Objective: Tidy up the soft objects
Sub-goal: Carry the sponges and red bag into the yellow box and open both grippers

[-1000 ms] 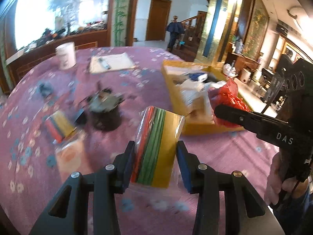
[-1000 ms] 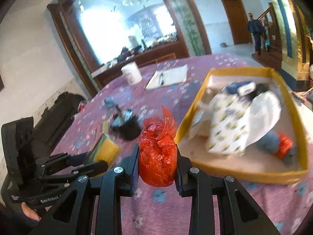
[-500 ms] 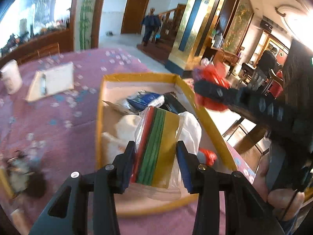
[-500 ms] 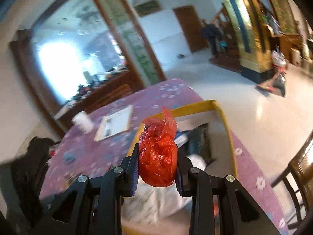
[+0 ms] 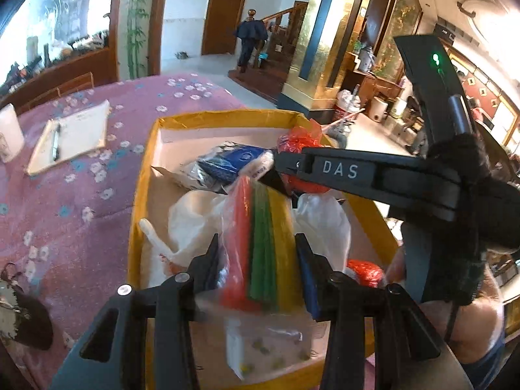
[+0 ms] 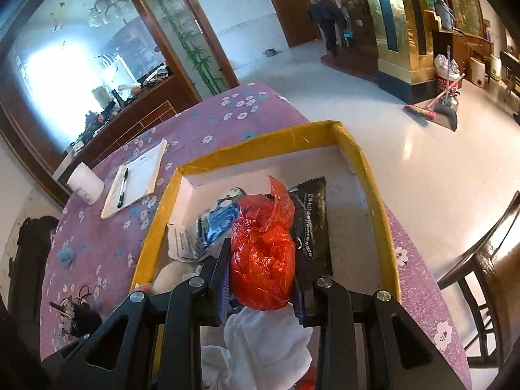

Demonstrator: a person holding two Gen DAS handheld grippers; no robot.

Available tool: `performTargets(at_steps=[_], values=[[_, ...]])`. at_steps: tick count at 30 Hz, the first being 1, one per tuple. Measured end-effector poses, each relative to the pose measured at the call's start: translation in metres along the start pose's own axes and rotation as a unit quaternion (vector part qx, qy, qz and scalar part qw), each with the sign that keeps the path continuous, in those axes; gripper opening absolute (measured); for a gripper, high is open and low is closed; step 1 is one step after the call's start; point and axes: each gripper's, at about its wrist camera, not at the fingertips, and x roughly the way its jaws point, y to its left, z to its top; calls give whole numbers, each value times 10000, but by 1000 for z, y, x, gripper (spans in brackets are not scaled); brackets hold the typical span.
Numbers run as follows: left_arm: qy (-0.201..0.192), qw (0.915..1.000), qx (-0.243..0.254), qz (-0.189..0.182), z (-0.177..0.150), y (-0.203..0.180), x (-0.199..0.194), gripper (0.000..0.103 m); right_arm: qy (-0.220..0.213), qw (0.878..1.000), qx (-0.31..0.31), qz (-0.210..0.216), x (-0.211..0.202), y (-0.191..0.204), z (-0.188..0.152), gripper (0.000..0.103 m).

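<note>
My left gripper is shut on a clear-wrapped pack of red, green and yellow cloths, held over the yellow-rimmed box. In the right wrist view my right gripper is shut on a crumpled red plastic bag, also above the yellow-rimmed box. The right gripper reaches in from the right in the left wrist view, its bag partly hidden behind it. Inside the box lie white bags, a blue packet and a black packet.
The box rests on a purple flowered tablecloth. A notepad with a pen and a white cup lie at the far left. A dark object sits near the left front. A wooden chair stands to the right. A person stands far back.
Both grippers have swung from the open tablecloth to above the yellow box, each keeping its load. The right gripper now crosses the left wrist view close in front.
</note>
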Motion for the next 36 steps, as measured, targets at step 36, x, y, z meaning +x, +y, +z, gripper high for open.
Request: performTargets(at_steps=[36], values=[[-944, 9931, 250, 657, -2, -5, -35, 75, -766, 9969, 185, 85, -30, -2, -3, 57]])
